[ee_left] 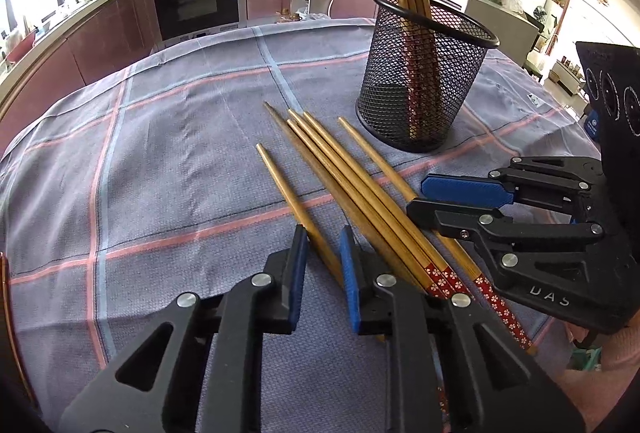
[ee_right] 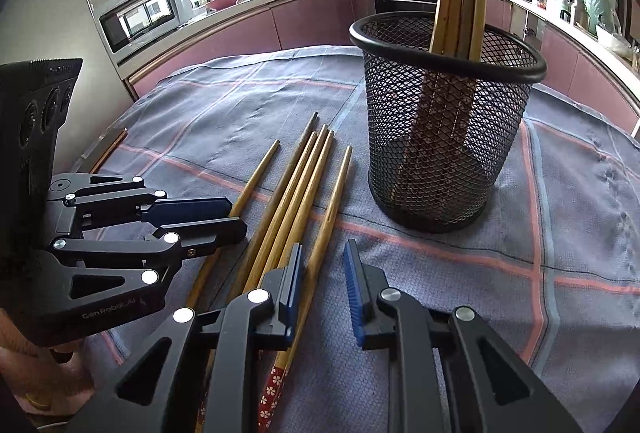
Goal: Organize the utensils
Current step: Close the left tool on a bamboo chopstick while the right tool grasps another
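Several bamboo chopsticks [ee_left: 352, 193] with red flowered ends lie side by side on the checked cloth; they also show in the right wrist view [ee_right: 296, 201]. A black mesh cup [ee_left: 420, 81] stands behind them with several chopsticks upright in it, also in the right wrist view [ee_right: 444, 121]. My left gripper [ee_left: 324, 273] is open, its jaws astride the leftmost chopstick [ee_left: 288, 193]. My right gripper [ee_right: 324, 289] is open, its left finger beside the rightmost chopstick [ee_right: 332, 209]. Each gripper shows in the other's view: the right one [ee_left: 444, 205], the left one [ee_right: 224, 217].
A blue-grey cloth [ee_left: 160, 153] with pink and pale blue stripes covers the table. Kitchen counters, an oven [ee_left: 196, 1] and a microwave [ee_right: 140, 17] lie beyond the table's far edge.
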Available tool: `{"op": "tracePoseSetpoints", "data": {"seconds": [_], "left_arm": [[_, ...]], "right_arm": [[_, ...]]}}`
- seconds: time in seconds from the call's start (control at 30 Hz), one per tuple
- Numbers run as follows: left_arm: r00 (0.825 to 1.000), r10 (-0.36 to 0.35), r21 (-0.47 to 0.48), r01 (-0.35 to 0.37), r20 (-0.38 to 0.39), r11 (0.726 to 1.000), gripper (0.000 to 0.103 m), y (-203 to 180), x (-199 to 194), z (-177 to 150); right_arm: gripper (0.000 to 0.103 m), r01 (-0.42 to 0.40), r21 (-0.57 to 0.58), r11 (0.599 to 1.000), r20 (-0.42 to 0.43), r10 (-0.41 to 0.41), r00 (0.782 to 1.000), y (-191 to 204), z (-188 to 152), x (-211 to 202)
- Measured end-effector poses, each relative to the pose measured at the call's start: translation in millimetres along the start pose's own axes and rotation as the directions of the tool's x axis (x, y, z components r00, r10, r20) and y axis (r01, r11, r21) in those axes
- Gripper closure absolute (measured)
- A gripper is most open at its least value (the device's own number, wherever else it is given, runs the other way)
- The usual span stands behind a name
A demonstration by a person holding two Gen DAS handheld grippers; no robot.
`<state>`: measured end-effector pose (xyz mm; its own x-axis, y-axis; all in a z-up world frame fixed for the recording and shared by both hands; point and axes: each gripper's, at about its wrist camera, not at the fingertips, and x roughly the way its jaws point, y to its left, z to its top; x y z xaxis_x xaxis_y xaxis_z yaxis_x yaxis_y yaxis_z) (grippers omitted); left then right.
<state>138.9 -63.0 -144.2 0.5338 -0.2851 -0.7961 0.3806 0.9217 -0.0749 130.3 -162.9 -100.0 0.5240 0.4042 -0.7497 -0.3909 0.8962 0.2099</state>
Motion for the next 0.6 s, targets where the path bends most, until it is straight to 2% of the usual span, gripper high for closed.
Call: {"op": "tracePoseSetpoints", "data": {"seconds": [0.13, 0.27, 0.47, 0.6], "left_arm": [[1.0, 0.005, -0.035, -0.004, 0.007, 0.999, 0.093, 3.7, -1.8, -1.1], [1.0, 0.007, -0.065, -0.006, 0.016, 0.998, 0.095, 7.7, -6.5, -3.4], [0.999, -0.024, -0.066, 0.027, 0.048, 0.997, 0.096, 8.8, -21.2, -6.8], [0.998, -0.05, -0.039, 0.052, 0.041, 0.998, 0.096, 2.8, -22.3, -8.1]], "right_arm": [[0.096, -0.025, 0.042, 0.999, 0.008, 0.025, 1.0, -6.7, -1.1, -2.9], [0.097, -0.051, 0.063, 0.997, 0.029, 0.049, 0.998, -10.5, -2.3, -11.0], [0.097, -0.1, 0.025, 0.995, 0.05, 0.099, 0.994, -4.6, -2.9, -23.9], [0.097, -0.104, -0.011, 0.995, 0.027, 0.104, 0.994, 2.5, -3.8, -21.2]]}}
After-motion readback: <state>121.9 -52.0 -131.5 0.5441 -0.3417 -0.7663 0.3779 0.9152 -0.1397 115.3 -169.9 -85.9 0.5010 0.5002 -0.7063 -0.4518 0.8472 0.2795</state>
